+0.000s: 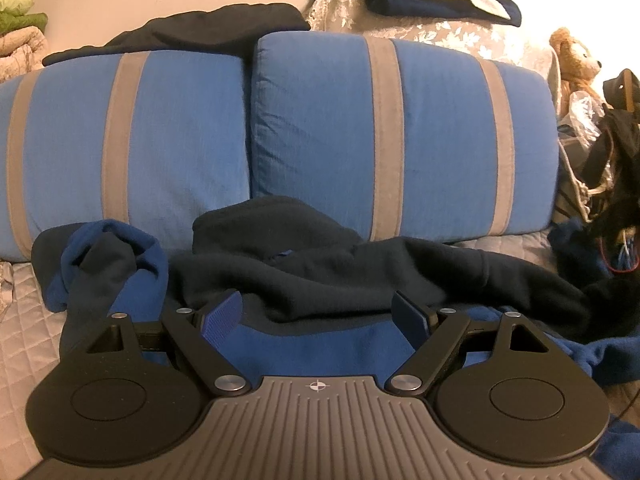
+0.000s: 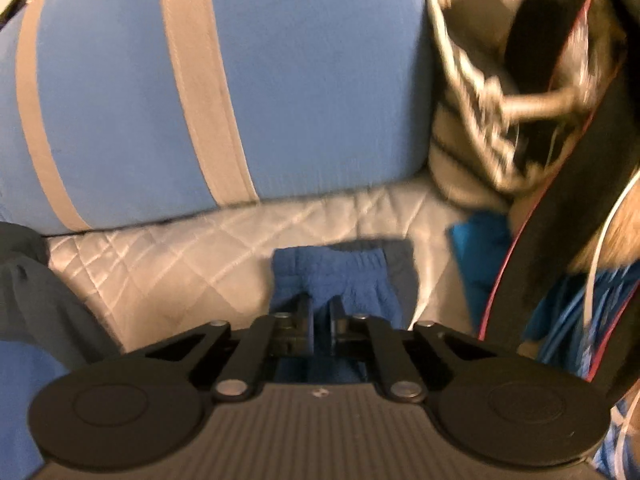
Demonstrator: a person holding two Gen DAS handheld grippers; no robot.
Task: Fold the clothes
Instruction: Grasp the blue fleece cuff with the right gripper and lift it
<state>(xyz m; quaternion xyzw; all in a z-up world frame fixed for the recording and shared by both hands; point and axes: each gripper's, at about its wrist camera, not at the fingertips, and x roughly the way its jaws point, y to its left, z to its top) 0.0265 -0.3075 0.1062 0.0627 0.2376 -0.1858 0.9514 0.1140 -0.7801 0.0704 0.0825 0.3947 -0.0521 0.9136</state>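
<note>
The left gripper (image 1: pixel 318 312) hangs with its jaws spread wide over a crumpled navy and royal-blue fleece garment (image 1: pixel 320 276), gripping nothing. The right gripper (image 2: pixel 320 314) is clenched on a blue cuff-like end of the fleece (image 2: pixel 332 276), which lies on the pale quilted bed cover (image 2: pixel 180 256). Behind stand two blue cushions with grey stripes (image 1: pixel 400 132).

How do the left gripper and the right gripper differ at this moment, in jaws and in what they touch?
The left gripper has its jaws wide apart, while the right gripper has its jaws shut. The left one hangs over the crumpled dark navy and blue fleece garment and grips nothing; the right one pinches a blue fleece cuff. Both point toward the blue pillows.
</note>
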